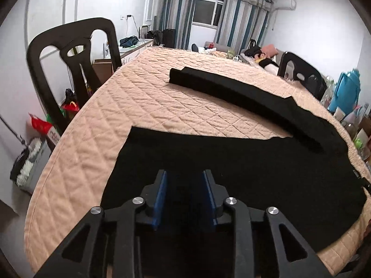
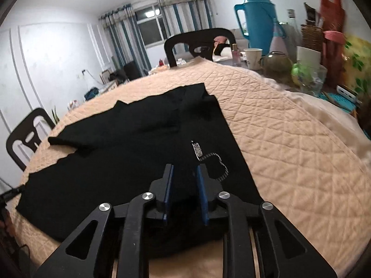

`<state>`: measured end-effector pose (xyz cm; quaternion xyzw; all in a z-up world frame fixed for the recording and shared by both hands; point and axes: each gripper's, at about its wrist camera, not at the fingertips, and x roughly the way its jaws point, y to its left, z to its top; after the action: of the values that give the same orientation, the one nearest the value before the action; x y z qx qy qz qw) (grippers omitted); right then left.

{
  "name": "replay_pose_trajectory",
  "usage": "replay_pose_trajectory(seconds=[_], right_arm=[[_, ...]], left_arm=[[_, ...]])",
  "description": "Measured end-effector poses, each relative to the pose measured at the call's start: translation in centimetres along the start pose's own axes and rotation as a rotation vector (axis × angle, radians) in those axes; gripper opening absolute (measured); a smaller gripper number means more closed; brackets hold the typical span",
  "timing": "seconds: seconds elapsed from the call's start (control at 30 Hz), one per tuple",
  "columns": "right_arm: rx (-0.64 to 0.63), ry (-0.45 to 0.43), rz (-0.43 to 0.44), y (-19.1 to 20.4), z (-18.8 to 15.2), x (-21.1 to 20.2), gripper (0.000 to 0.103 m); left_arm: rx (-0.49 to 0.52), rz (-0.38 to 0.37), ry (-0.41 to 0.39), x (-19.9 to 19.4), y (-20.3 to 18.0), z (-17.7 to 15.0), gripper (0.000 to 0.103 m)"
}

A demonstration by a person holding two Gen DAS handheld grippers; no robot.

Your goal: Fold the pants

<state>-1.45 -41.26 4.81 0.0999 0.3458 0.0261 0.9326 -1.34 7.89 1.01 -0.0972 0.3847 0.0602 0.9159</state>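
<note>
Black pants (image 1: 231, 169) lie spread on a round table covered by a peach quilted cloth (image 1: 143, 97). One leg (image 1: 231, 90) stretches away across the table; the other leg lies near the front edge. My left gripper (image 1: 185, 176) is open and empty, just above the near leg. In the right wrist view the pants (image 2: 129, 148) show the waist end with a drawstring loop (image 2: 218, 164) and a small label (image 2: 197, 149). My right gripper (image 2: 185, 169) is open and empty over the waistband, just left of the drawstring.
Black chairs (image 1: 76, 53) (image 2: 199, 44) stand around the table. A blue thermos (image 2: 257, 18), a mug (image 2: 252, 58), glassware and baskets crowd the table's right side. Bags and a box (image 1: 30, 159) sit on the floor at the left.
</note>
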Motion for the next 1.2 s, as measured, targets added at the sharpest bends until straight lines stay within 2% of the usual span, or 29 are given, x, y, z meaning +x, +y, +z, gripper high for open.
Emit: replay_pose_trajectory(seconds=[0.1,0.17,0.27,0.43,0.63,0.97,1.07,1.2], right_arm=[[0.020,0.076,-0.053,-1.2,0.1,2.6,0.022],[0.052,0.065,-0.018,-1.9,0.3,2.3,0.022],[0.041,0.061,-0.058,-2.4,0.4,1.8,0.022],[0.028,0.054,-0.070,-2.2,0.0,0.6,0.022],[-0.006,0.033,-0.059,-1.0,0.0,-0.2,0.022],[-0.095,0.045,0.008,2.2,-0.7,0.3,0.022],[-0.122,0.090,-0.007,2.3,-1.4,1.5,0.022],[-0.143,0.064,-0.018,2.8,-1.6,0.4,0.022]], left_arm=[[0.014,0.031,0.032,1.6,0.0,0.4,0.036],[0.019,0.027,0.032,1.5,0.0,0.5,0.039],[0.026,0.038,0.033,1.3,-0.1,0.6,0.039],[0.035,0.042,0.031,0.7,-0.4,0.4,0.039],[0.068,0.040,0.020,-0.2,-1.5,0.0,0.040],[0.133,-0.019,0.023,-0.6,-4.0,-1.0,0.048],[0.144,-0.005,0.045,0.1,-4.3,-1.4,0.048],[0.142,-0.003,0.038,-0.6,-4.6,-1.6,0.048]])
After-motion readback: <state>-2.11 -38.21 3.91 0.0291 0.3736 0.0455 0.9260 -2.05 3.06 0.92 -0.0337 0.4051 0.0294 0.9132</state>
